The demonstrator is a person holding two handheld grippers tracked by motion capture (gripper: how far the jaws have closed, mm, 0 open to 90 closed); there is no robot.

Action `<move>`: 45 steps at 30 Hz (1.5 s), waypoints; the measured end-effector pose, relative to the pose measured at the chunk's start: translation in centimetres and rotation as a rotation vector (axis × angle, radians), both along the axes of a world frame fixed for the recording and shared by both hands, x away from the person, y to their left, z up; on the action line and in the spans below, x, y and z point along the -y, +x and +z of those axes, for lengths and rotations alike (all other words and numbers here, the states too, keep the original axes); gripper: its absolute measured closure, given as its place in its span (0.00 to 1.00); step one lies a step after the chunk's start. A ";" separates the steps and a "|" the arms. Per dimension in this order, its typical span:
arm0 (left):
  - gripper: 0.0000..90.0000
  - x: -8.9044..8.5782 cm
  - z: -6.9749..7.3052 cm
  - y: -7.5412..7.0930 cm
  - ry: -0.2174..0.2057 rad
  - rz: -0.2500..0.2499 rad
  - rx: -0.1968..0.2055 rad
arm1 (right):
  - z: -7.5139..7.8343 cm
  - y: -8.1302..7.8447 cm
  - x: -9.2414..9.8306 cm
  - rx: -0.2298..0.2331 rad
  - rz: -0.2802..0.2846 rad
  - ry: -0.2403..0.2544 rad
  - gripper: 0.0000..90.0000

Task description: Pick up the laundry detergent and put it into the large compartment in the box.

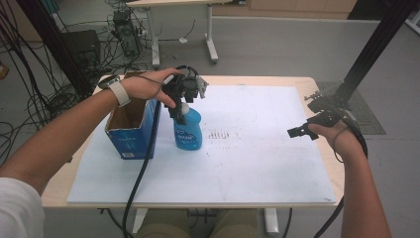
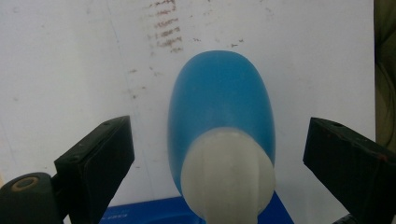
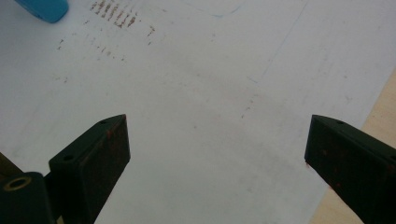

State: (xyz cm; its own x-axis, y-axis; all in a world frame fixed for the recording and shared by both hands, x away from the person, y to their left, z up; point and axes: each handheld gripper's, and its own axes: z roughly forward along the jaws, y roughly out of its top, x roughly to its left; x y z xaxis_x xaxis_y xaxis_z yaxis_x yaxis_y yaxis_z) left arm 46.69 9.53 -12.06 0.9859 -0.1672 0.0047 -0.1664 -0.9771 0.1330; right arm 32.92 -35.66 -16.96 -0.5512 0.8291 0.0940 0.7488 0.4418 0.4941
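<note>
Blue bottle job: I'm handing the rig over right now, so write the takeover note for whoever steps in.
Left gripper: open, jaws on either side of the white cap of the blue bottle, not touching it.
Right gripper: open, nothing between the jaws, held over the right part of the white mat.
Bottle: upright on the mat, just right of the open blue box.
Done: left gripper lined up over the cap.
Left: close on the bottle and probably move it; where to is not evident.

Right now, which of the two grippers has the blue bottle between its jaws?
The left gripper: its open jaws flank the blue bottle; the right gripper hangs above bare mat.
</note>
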 end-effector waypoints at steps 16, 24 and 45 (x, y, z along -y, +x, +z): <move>0.10 -0.2 0.0 0.0 -0.008 0.005 0.001 | 0.1 0.0 -0.1 0.000 -0.002 0.001 0.07; 0.10 -0.2 0.0 -0.1 -0.010 0.005 0.003 | 0.0 0.1 -0.1 0.001 0.001 0.000 0.07; 0.10 -0.5 0.1 -0.1 -0.013 0.011 0.006 | 0.1 0.0 -0.1 0.005 0.001 0.000 0.07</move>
